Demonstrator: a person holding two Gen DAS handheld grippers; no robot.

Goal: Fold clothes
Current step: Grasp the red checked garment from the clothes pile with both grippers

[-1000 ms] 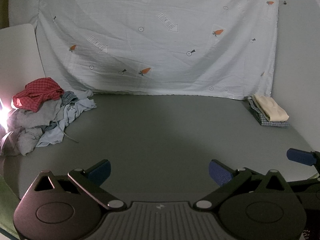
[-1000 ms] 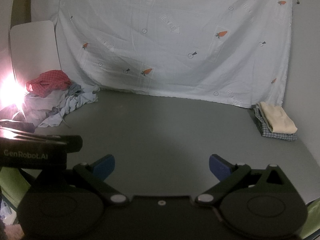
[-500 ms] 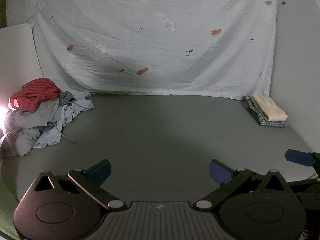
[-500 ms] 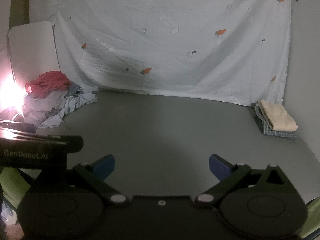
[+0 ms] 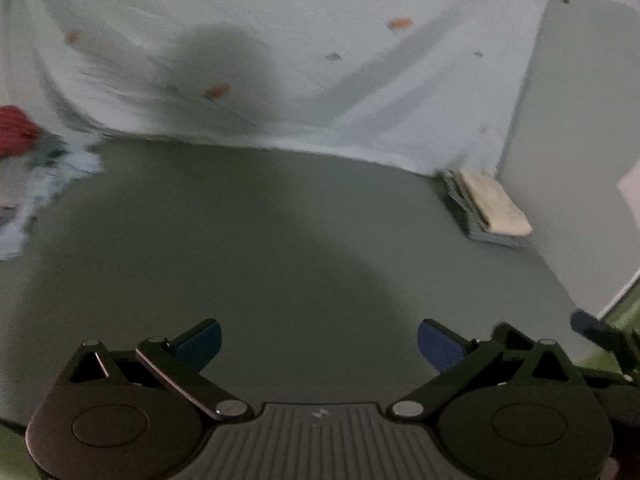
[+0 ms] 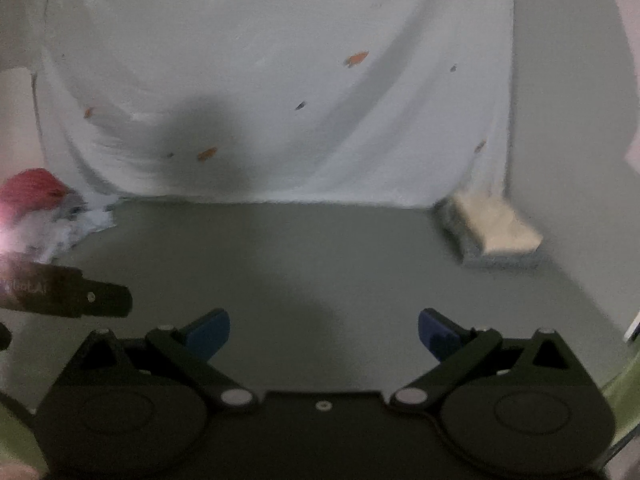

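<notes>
A heap of unfolded clothes (image 5: pixel 24 184), topped by a red garment (image 5: pixel 14 130), lies at the far left of the grey table (image 5: pixel 260 240); it also shows in the right wrist view (image 6: pixel 44 216). A folded stack with a cream garment on top (image 5: pixel 490 208) sits at the far right, and also shows in the right wrist view (image 6: pixel 494 232). My left gripper (image 5: pixel 320 346) is open and empty over the table's near part. My right gripper (image 6: pixel 324 330) is open and empty too. Both views are blurred.
A pale sheet with carrot prints (image 5: pixel 320 60) hangs behind the table. A grey wall (image 5: pixel 580 140) stands at the right. The left gripper's body (image 6: pixel 64 296) shows at the left of the right wrist view. A dark shadow falls on sheet and table.
Both grippers have moved forward over the table and swung right; the folded stack looks larger and the clothes heap has slid to the left edge. Jaws stay open.
</notes>
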